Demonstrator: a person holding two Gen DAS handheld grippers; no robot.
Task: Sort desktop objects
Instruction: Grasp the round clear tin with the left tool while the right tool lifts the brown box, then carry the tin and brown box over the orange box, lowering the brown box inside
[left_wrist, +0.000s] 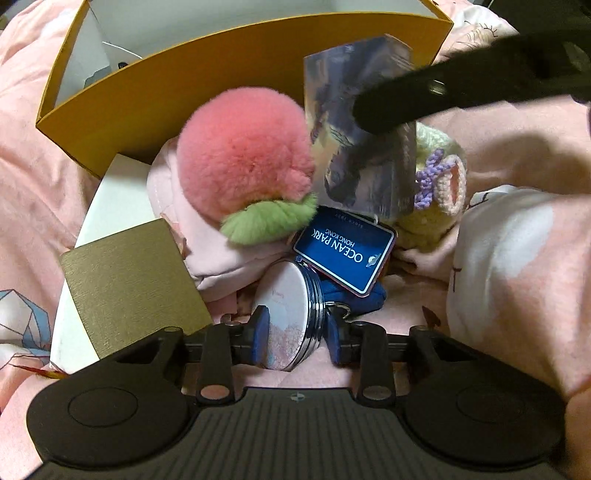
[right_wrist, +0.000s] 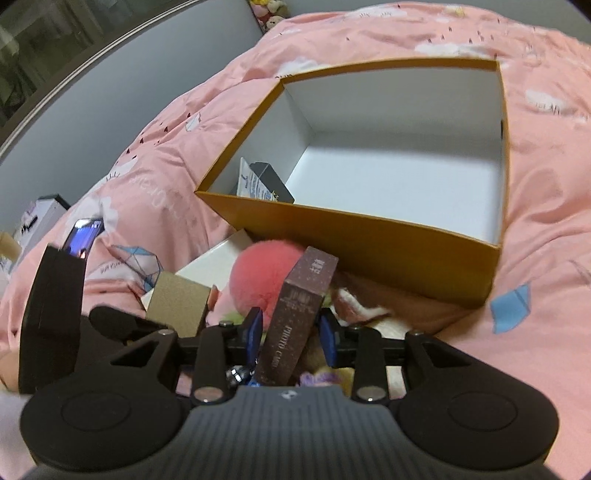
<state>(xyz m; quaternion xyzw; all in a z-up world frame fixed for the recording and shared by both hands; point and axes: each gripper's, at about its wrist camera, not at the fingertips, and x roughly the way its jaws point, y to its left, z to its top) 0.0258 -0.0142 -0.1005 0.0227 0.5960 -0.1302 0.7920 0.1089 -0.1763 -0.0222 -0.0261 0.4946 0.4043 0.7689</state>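
My left gripper (left_wrist: 297, 334) is shut on a round white compact (left_wrist: 291, 317) with a silver rim, low over the pink bedding. Ahead lie a pink plush peach (left_wrist: 245, 155), a blue Ocean Park tag (left_wrist: 345, 256), a crocheted toy (left_wrist: 439, 184) and a gold box (left_wrist: 133, 280). My right gripper (right_wrist: 291, 332) is shut on a photo card box (right_wrist: 299, 317), held upright above the pile; it also shows in the left wrist view (left_wrist: 362, 133). The yellow storage box (right_wrist: 369, 229) stands open just beyond, with a small dark carton (right_wrist: 267, 182) inside.
A white flat box (left_wrist: 118, 199) lies under the gold box. Pink quilt (right_wrist: 546, 258) surrounds everything. A phone (right_wrist: 85, 234) rests at the left, beside a grey wall (right_wrist: 110, 103). A white pillow-like fold (left_wrist: 509, 258) rises on the right.
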